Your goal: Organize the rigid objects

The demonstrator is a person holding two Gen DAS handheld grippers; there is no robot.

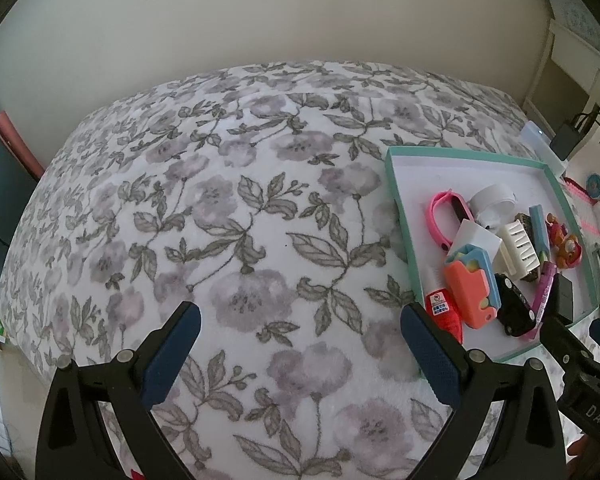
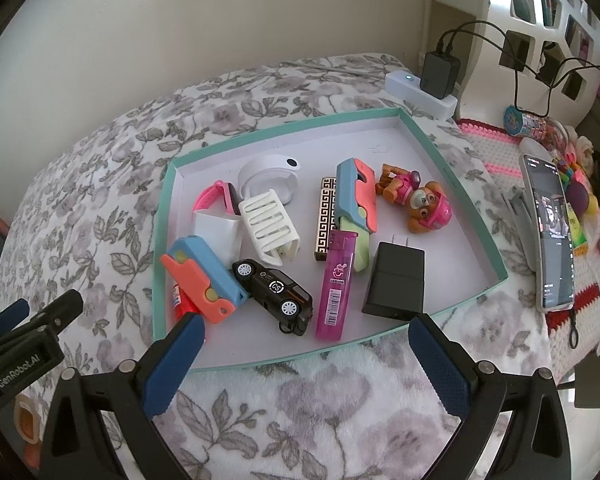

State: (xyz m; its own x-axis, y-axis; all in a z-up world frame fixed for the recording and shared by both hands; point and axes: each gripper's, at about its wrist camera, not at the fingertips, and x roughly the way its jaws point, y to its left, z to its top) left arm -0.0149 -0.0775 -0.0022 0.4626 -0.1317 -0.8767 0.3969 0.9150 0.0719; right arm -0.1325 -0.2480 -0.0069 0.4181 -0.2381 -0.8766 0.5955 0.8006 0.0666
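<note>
Both the left hand-held gripper (image 1: pixel 300 340) and the right hand-held gripper (image 2: pixel 306 356) hover with jaws wide apart and empty over the floral bed (image 1: pixel 228 208), the right one at the near rim of the teal-edged box lid (image 2: pixel 162 216) that holds the jumble of small rigid things. The black toy car (image 2: pixel 274 294) and magenta lighter (image 2: pixel 336 284) look light, hard and rather slick, so a squeeze across their narrow flanks seems safest. The black charger plug (image 2: pixel 396 284) likely suits its flat sides, clear of the prongs.
</note>
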